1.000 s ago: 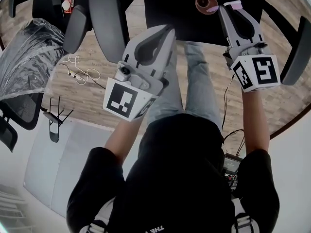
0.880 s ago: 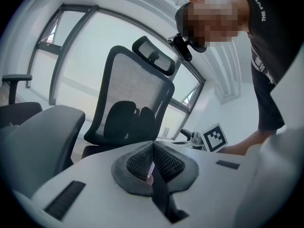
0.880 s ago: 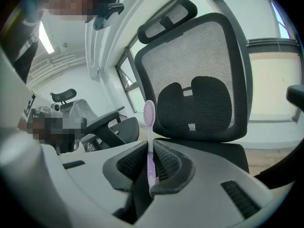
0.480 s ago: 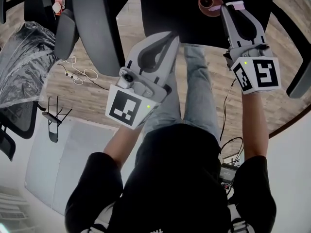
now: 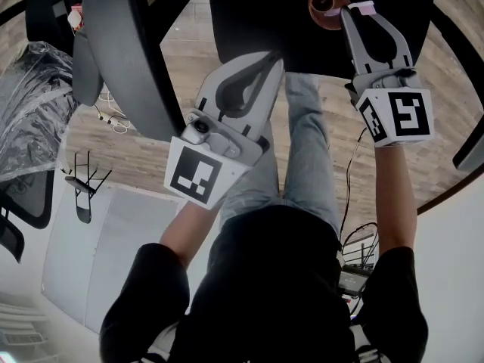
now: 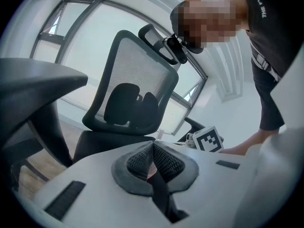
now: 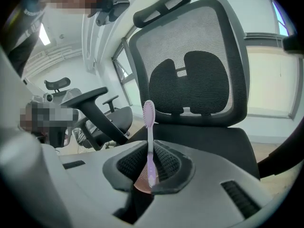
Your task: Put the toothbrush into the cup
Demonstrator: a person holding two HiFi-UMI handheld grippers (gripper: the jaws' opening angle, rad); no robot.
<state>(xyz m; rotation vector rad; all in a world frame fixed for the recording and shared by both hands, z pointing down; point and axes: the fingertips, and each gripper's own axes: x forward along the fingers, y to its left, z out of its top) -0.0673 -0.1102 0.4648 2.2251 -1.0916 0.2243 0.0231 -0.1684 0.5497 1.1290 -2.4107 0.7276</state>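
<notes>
In the head view my right gripper (image 5: 360, 10) reaches over the black table (image 5: 249, 21), shut on a pink toothbrush (image 5: 363, 7) whose end shows at its tip. The brown cup (image 5: 324, 3) stands on the table just left of that tip. In the right gripper view the toothbrush (image 7: 150, 141) stands upright between the pads, bristle head on top, and the cup (image 7: 141, 183) shows below the jaws. My left gripper (image 5: 271, 57) hovers at the table's near edge; in its own view the left gripper (image 6: 153, 151) is shut, pads together, nothing held.
Black mesh office chairs (image 7: 194, 80) surround the table; one chair back (image 5: 125, 59) is close to the left gripper's left side. A plastic-wrapped chair (image 5: 30, 104) and cables (image 5: 121, 116) lie on the wood floor at the left. The person's legs (image 5: 302, 150) are under the table edge.
The head view has shifted, so the grey chair back sits nearer the left gripper. Both grippers hold almost the same places; the toothbrush stays gripped beside the cup.
</notes>
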